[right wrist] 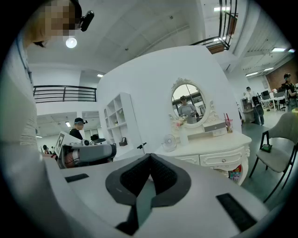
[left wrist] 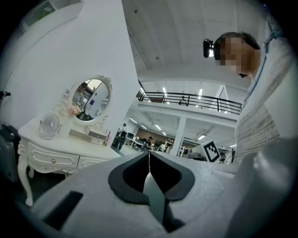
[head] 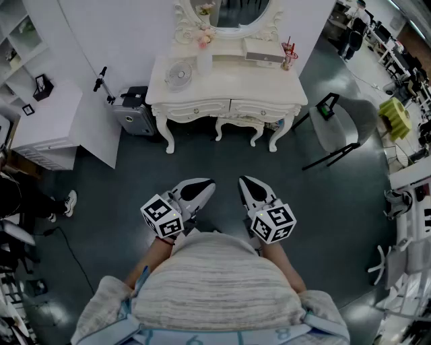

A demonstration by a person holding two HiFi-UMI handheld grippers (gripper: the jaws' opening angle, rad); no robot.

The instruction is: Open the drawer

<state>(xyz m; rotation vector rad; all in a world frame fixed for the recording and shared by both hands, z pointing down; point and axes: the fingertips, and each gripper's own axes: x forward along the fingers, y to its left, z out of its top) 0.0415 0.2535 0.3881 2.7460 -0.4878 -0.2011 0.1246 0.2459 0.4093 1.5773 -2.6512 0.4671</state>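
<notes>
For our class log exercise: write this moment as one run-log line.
left gripper: shut, empty | right gripper: shut, empty | drawers: closed, not reached

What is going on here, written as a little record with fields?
Place: indoor hall, dark floor
Furniture: white dressing table with oval mirror, against a white wall
Drawers: left drawer and right drawer in the table's front, both shut
On top: small fan, cup
Left tool: jaws together, holding nothing
Right tool: jaws together, holding nothing
Position: both tools close to the person's body, well short of the table
Progress: no drawer touched yet
</notes>
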